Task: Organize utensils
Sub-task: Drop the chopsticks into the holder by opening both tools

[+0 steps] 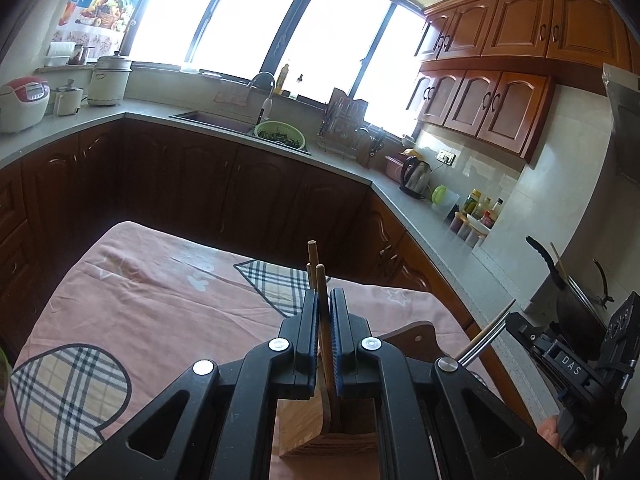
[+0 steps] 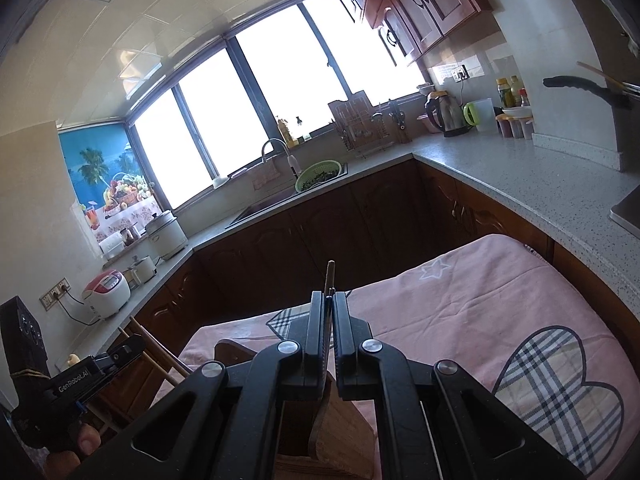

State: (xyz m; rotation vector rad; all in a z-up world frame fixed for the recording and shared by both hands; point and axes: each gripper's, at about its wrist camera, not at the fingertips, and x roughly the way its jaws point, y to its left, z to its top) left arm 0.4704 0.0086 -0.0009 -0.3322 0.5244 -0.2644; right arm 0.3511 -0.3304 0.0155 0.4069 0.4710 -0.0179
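Note:
My left gripper (image 1: 323, 300) is shut on a bundle of wooden chopsticks (image 1: 319, 276) that stand up between its fingers, above a wooden utensil holder (image 1: 320, 432) on the pink tablecloth (image 1: 160, 300). My right gripper (image 2: 328, 304) is shut on a pair of metal chopsticks (image 2: 330, 276), held over the same wooden holder (image 2: 344, 440). The right gripper also shows at the right edge of the left wrist view (image 1: 516, 322), with the metal chopsticks (image 1: 486, 336) sticking out. The left gripper (image 2: 132, 344) shows at lower left of the right wrist view with its wooden chopsticks (image 2: 160, 352).
A grey kitchen counter (image 1: 440, 232) wraps around the table, with a sink (image 1: 216, 118), green colander (image 1: 280, 132), dish rack (image 1: 344, 128), kettle (image 1: 416, 176), bottles (image 1: 480, 208) and rice cooker (image 1: 24, 104). A black pan handle (image 1: 540, 256) stands at right.

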